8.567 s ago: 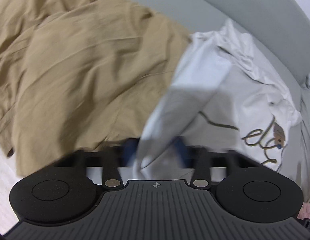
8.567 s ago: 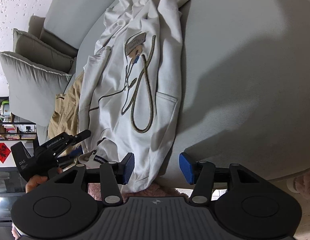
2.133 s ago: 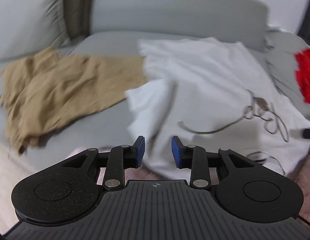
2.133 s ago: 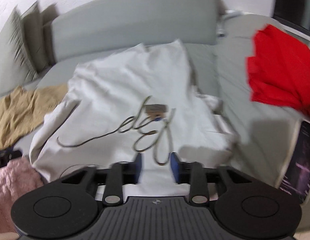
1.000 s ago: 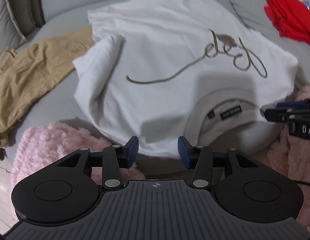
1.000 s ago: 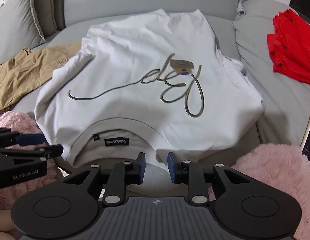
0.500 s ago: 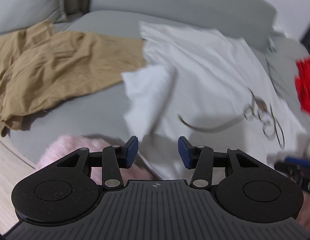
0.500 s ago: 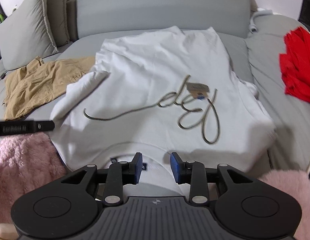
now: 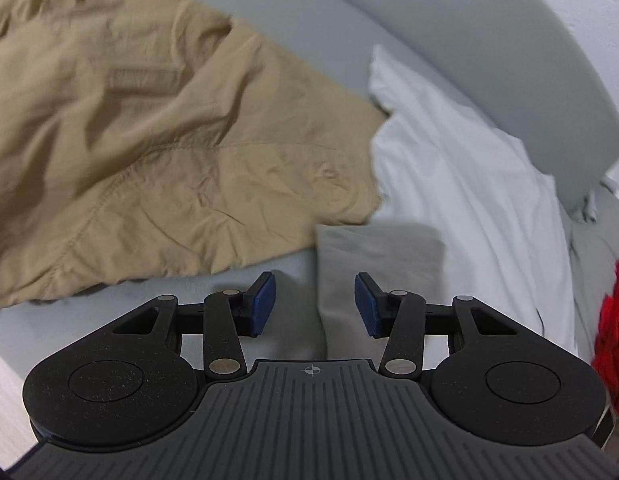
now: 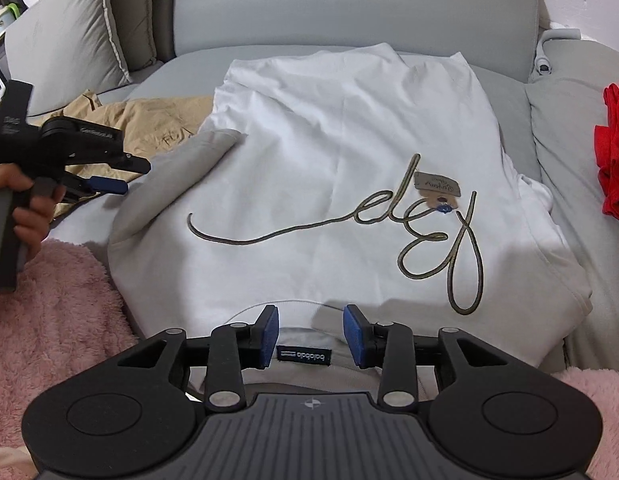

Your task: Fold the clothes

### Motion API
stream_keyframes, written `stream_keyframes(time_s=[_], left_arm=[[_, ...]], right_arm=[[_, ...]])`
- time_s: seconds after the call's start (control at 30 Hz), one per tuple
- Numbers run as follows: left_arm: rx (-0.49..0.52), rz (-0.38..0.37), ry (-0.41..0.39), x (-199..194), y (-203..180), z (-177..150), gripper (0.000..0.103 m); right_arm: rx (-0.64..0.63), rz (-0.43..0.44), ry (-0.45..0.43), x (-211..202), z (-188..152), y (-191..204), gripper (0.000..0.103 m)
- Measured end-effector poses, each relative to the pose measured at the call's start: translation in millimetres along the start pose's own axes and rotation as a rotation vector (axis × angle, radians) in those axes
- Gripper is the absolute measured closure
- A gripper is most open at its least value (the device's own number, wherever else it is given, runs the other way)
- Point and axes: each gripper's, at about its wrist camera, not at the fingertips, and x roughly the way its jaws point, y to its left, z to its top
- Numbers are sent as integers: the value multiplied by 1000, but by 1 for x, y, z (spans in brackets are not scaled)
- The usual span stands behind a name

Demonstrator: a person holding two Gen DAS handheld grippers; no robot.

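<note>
A white T-shirt (image 10: 341,168) with olive script lettering lies spread face up on the grey sofa, its collar nearest me. My right gripper (image 10: 311,330) hovers open over the collar and its black label (image 10: 303,357), holding nothing. The left sleeve (image 10: 177,184) lies folded in over the shirt's side. In the left wrist view that sleeve (image 9: 373,252) sits just ahead of my left gripper (image 9: 315,304), which is open and empty. The right wrist view shows the left gripper (image 10: 105,178) held in a hand (image 10: 27,216) by the sleeve's edge.
Tan trousers (image 9: 149,120) lie crumpled to the left of the shirt, touching it. A red garment (image 10: 615,152) sits on the sofa's right side. Pink fluffy fabric (image 10: 57,328) covers the near edge. Grey cushions (image 10: 65,28) lean at the back left.
My left gripper has swung left and closer to the sleeve and trousers. My right gripper has come in a little over the collar. Both stayed open.
</note>
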Motion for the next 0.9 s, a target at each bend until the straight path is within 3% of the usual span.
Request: stream_keyframes(time_s=[0.17,0.27,0.33,0.37,0.4,0.57,0.9], left_arm=[[-4,-13,6,15,0,9,53],[63,-4,7,23,-9,11,55],[115,7,3,27,-15,12,68],[149,18,-2,28,-18,12,93],[167,18,0,28,-20,12,102],[223,12,-112,-7,-26,2,103],[93,138,-356,-109,14,-27,103]], right_arm=[[15,-4,17,4,0,-5,66],[20,-3,25,5,-2,-5,66],[20,-4,28,4,-2,-5,66],[19,-5,27,3,-3,-5,66],[18,-6,25,1,-2,-6,66],[22,-11,3,-9,-2,-8,65],[8,11,-30,-19,-3,3,64]])
